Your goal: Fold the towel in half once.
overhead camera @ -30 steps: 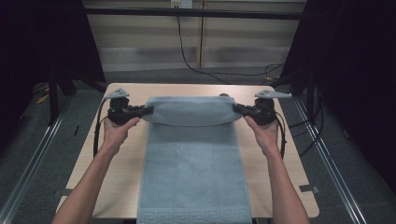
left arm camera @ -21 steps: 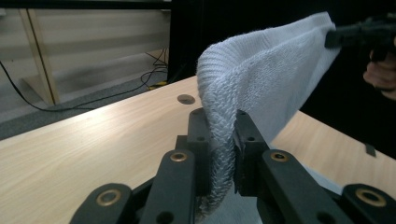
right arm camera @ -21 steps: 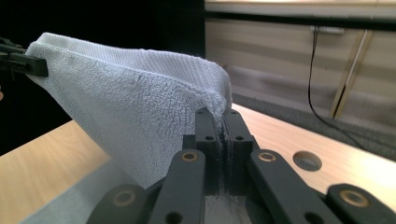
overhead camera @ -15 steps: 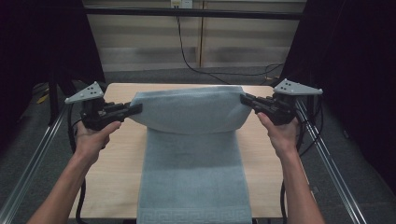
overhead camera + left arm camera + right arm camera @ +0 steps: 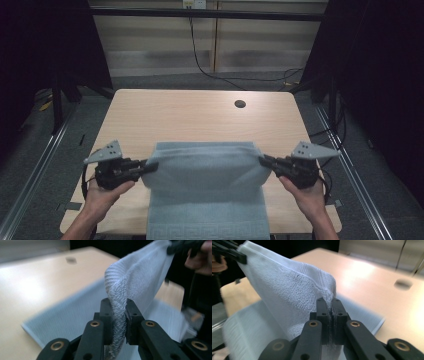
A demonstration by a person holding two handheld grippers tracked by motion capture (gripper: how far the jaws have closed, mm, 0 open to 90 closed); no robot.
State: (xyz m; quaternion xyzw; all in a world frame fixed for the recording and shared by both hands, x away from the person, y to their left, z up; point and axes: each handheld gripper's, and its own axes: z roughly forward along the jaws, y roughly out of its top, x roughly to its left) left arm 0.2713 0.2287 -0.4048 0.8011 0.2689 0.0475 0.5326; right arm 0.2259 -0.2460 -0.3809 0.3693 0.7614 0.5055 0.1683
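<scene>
Towel [image 5: 207,172] held taut between 2 grippers at table [image 5: 200,117] 6 o'clock edge, far end lifted over near half. Left gripper [image 5: 150,166] pinched 9 o'clock corner bunch; right gripper [image 5: 264,161] clamped 3 o'clock corner. Best: kept corners level, tension even, lowered together, aligned edges before release.

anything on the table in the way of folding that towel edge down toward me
Nothing visible does. The left claw and right claw each pinch a corner of the pale grey terry towel, lifted over its flat lower part. The light wooden table around it bears nothing but a small round hole far back.
</scene>
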